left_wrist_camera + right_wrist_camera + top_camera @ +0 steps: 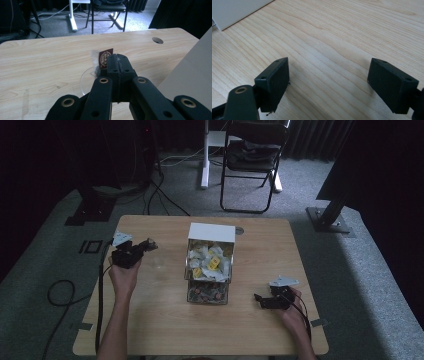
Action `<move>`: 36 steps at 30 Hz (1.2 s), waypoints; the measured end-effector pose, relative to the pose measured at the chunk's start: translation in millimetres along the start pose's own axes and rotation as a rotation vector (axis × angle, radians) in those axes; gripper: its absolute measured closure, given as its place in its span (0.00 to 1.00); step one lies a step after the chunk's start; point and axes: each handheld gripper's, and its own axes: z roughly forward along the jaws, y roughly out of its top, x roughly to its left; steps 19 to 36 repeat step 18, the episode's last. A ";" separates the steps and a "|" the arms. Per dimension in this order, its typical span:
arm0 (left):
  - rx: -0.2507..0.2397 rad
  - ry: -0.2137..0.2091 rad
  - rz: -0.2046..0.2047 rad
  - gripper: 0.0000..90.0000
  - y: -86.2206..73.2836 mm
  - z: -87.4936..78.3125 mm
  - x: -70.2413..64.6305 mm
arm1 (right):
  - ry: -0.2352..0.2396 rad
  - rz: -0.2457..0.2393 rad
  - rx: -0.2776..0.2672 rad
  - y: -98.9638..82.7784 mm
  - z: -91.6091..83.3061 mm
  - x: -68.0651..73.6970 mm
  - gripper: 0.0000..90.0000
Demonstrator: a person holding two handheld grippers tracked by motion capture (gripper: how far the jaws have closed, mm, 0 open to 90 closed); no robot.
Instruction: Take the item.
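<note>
The left gripper (pixel 117 58) is pinched tight on a small packet (pixel 106 58) with a dark red label, holding it by one edge above a clear round dish (pixel 86 78) on the table (pixel 160 320). The packet looks light, thin and floppy – a soft thing that could slip or tear, so the flat edge seems the best place to hold it. In the middle stands a clear box (pixel 209 265) full of packets, and the right gripper (pixel 258 299) rests with its jaws wide apart – nothing in them.
</note>
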 end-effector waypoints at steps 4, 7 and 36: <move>0.006 0.012 -0.020 0.75 -4.1 4.9 1.4 | 0.000 -0.001 0.000 0.0 0.0 0.0 0.20; 0.005 0.036 -0.018 0.65 -10.1 0.8 2.5 | 0.000 0.000 0.000 0.0 0.0 0.0 0.19; 0.007 0.077 -0.029 0.55 -31.0 -8.4 6.1 | 0.001 0.000 -0.001 0.0 0.1 0.0 0.19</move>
